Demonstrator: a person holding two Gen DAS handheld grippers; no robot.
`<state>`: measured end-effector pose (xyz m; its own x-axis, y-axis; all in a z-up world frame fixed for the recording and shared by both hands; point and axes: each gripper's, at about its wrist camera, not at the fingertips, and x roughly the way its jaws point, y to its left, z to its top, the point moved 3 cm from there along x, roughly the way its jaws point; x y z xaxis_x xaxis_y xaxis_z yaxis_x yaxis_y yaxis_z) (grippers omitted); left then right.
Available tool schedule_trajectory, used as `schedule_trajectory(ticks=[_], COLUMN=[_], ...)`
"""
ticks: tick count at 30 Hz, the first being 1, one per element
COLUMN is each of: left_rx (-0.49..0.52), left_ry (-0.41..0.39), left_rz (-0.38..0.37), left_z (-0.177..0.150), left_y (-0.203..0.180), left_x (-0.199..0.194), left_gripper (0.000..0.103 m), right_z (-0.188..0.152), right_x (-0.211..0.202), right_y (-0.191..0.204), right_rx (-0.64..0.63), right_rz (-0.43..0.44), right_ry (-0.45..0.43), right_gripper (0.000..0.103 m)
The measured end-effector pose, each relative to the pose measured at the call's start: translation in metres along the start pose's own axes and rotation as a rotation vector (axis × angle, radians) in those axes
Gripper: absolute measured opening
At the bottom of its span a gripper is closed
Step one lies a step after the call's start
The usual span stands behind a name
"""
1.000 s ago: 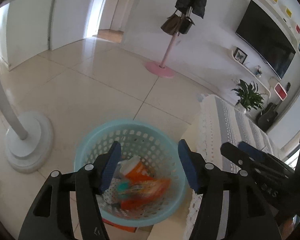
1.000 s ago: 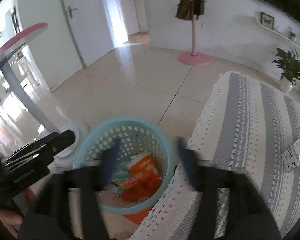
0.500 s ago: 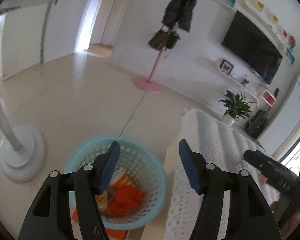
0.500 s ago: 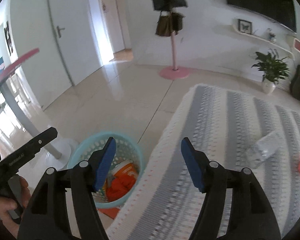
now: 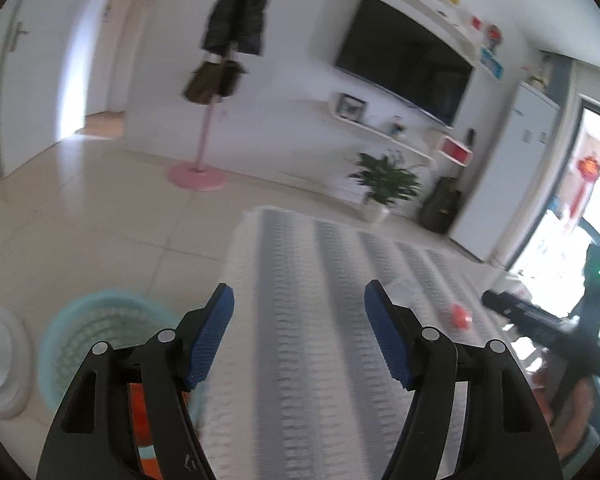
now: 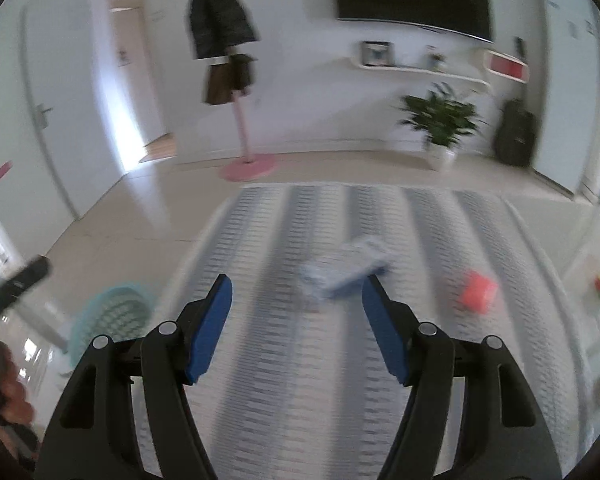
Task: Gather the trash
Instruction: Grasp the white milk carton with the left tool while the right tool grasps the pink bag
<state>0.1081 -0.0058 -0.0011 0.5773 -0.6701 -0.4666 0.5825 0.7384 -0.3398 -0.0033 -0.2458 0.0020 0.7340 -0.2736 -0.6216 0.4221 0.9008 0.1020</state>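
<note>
Living room with pale tiled floor; a striped grey-and-white cloth [image 6: 324, 360] covered the low surface in front of both cameras, and both views were motion-blurred. Two pieces of trash lay on the cloth, well apart from each other: a crumpled clear-and-bluish wrapper [image 6: 344, 270] near the middle, and a small red-orange packet [image 6: 478, 292] further right, also visible from the left wrist [image 5: 459, 317]. The teal basket [image 5: 100, 332] stood on the floor just beside the cloth's left edge, with orange waste showing inside. The right gripper [image 6: 296, 324] stood wide open with nothing between its blue pads, and the wrapper lay just beyond its right finger. The left gripper [image 5: 298, 334] was opening, likewise empty, over bare cloth. Judgement: the wrapper looked light, thin and soft, likely to crumple and slide on the cloth, so a pinch across its bunched middle seemed safest. The red packet looked small and light; whether it was stiff could not be told, and a grip across its short sides would probably hold. No brand, label or writing could be read on either item through the blur.
</note>
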Motion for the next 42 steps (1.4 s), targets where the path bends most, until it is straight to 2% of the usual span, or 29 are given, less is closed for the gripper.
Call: schedule_trajectory(ticks=[7,12,16,21,25,30,33,35,38,41,42], left_rx=[0.082,0.113,0.123,0.143,0.131,0.143,0.163,0.195,0.257,0.277,0.283], left_ry=[0.05,0.159,0.242,0.31,0.369,0.417,0.436,0.44,0.415,0.337,0.32], left_rz=[-0.066,-0.106,-0.095,-0.079,-0.1,-0.171,-0.25,-0.292,-0.301,-0.226,-0.195], left_z=[0.0,-0.017,-0.037,-0.055,-0.067,-0.085,-0.092,-0.096,-0.095,-0.078,-0.069], left_y=[-0.067,-0.099,-0.105,-0.107,-0.117,-0.137,-0.154,-0.165,-0.173,-0.169,-0.167], left_x=[0.051,0.116,0.171,0.218,0.246,0.261,0.262,0.258,0.247,0.243,0.248], left_gripper=[0.068,0.068,0.068,0.067,0.067,0.067,0.067,0.067,0.067,0.069,0.072], right_z=[-0.014,-0.029,-0.042,-0.048,-0.047,-0.047,-0.046,-0.047,-0.047,-0.046,-0.047], right_x=[0.01,0.04,0.077,0.114,0.137,0.156,0.165,0.169,0.164,0.162,0.162], right_y=[-0.11,-0.158,-0.186,-0.205,-0.212,-0.215,-0.215,-0.215,-0.217,-0.215,-0.213], right_rx=[0.126,0.175,0.207,0.237,0.248,0.249,0.244,0.238,0.252,0.24,0.229], right_rz=[-0.135,-0.212,-0.244,-0.26,-0.264,-0.267,-0.268,-0.262,-0.263,-0.265,-0.263], right_ry=[0.014,0.047,0.09,0.119,0.133,0.168,0.197,0.214,0.189,0.182,0.18], right_gripper=[0.064,0.064,0.064,0.064,0.067,0.067,0.067,0.067,0.067,0.067,0.067])
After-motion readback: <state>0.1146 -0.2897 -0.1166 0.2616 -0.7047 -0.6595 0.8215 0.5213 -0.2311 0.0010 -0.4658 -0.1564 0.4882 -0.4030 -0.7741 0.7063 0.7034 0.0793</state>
